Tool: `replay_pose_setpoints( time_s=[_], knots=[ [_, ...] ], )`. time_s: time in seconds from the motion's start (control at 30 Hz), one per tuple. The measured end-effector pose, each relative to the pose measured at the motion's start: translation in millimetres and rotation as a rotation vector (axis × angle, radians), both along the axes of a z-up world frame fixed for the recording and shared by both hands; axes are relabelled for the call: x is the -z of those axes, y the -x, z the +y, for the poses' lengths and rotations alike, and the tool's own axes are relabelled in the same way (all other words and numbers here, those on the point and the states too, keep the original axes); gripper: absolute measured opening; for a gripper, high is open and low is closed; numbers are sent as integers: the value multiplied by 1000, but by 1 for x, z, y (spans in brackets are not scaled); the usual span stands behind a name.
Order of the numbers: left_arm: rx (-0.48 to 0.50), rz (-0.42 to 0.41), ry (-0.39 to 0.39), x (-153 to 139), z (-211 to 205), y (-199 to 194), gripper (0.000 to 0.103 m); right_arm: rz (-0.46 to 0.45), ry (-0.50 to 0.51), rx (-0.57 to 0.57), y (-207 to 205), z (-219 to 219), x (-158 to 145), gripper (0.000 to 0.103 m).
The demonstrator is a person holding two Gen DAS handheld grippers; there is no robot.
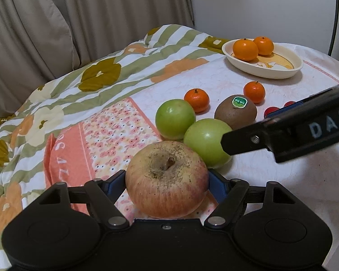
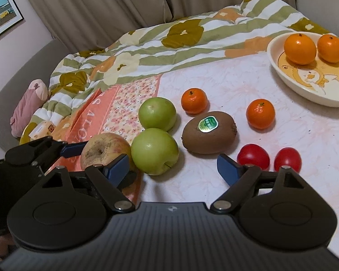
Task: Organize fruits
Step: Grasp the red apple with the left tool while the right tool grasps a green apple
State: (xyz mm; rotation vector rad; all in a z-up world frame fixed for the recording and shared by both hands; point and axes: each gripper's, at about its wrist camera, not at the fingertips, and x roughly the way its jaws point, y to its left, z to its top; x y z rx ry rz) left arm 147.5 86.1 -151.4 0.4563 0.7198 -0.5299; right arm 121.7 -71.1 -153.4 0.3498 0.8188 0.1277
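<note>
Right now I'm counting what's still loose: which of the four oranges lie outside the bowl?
The two smaller, deeper-orange ones: one behind the kiwi, one to its right. The paler pair sits inside the bowl.

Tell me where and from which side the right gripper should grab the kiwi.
Grip the kiwi across its short middle, coming from above. It lies on its side with its long axis roughly left to right, sticker up, so the narrow waist probably suits the open right gripper best. A green apple sits close on its left and tomatoes in front, so low approaches look crowded.
</note>
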Motion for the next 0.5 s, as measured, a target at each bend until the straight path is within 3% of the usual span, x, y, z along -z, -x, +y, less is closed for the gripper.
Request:
replay_pose_setpoints(
  time_s=[0.27, 0.5],
  knots=[
    [-68, 15, 9, -1, 18, 8, 79, 6, -11, -25, -12, 11, 7, 95],
    [-144, 33, 32, -4, 32, 11, 79, 13, -12, -63, -25, 25, 15, 82]
  ],
)
